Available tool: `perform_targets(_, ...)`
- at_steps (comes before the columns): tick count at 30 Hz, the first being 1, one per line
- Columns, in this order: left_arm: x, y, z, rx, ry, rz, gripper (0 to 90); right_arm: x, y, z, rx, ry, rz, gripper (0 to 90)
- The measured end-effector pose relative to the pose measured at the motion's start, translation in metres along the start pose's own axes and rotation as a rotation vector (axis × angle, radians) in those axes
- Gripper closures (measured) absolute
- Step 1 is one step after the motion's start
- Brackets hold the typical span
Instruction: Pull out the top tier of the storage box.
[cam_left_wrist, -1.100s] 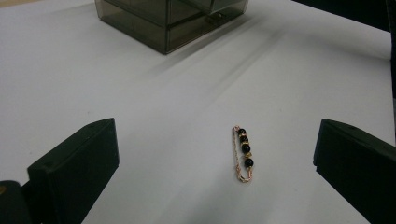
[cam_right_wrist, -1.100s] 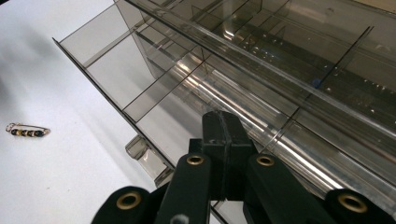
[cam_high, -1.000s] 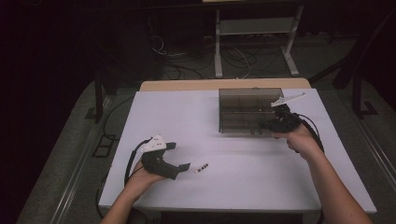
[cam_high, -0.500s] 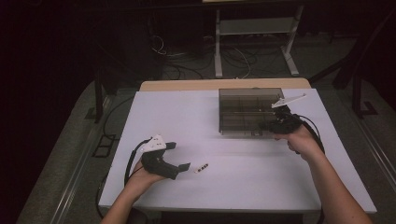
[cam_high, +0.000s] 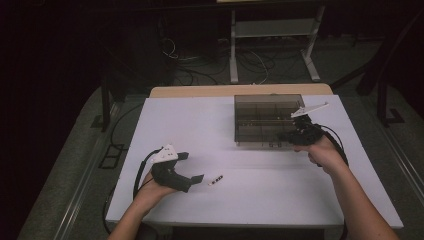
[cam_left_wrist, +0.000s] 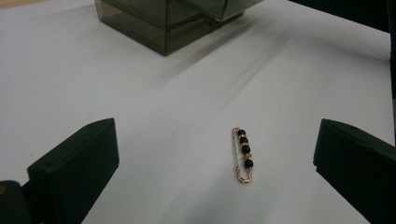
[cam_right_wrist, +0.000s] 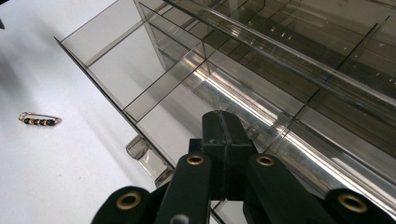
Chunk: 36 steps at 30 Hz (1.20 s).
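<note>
Pin (cam_left_wrist: 243, 155) lies unpicked near table's (cam_high: 260, 205) front edge, between my left gripper's (cam_left_wrist: 215, 163) spread jaws; right gripper (cam_right_wrist: 223, 135), pressed together, holds box's (cam_high: 260, 120) drawer (cam_right_wrist: 140, 88) open.

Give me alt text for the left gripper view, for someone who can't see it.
A small gold pin with dark beads lies on a white table, between the wide-open jaws of the left gripper and touching neither. A smoky clear plastic box stands farther back on the table.

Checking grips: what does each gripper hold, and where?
Left gripper: nothing, open around the gold black-beaded pin. Right gripper: shut at the smoky clear plastic box; hold unclear.
</note>
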<state>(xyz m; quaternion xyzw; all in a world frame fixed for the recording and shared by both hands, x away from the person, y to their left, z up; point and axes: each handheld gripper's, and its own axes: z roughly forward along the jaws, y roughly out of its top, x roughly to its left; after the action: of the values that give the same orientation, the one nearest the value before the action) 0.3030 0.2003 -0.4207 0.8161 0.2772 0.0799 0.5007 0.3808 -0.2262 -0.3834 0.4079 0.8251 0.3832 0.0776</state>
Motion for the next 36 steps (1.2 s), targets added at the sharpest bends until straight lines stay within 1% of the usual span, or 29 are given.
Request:
perform_targets(15, -0.0001, 0.0004, -0.0001, 0.001, -0.001, 0.005, 0.0, 0.0032, -0.0035, -0.0015, 0.004, 0.010, -0.007, 88.9)
perform_targets(36, -0.0001, 0.0003, -0.0001, 0.002, -0.001, 0.003, 0.0, 0.0095, -0.0100, -0.0042, 0.012, 0.014, -0.016, 88.9)
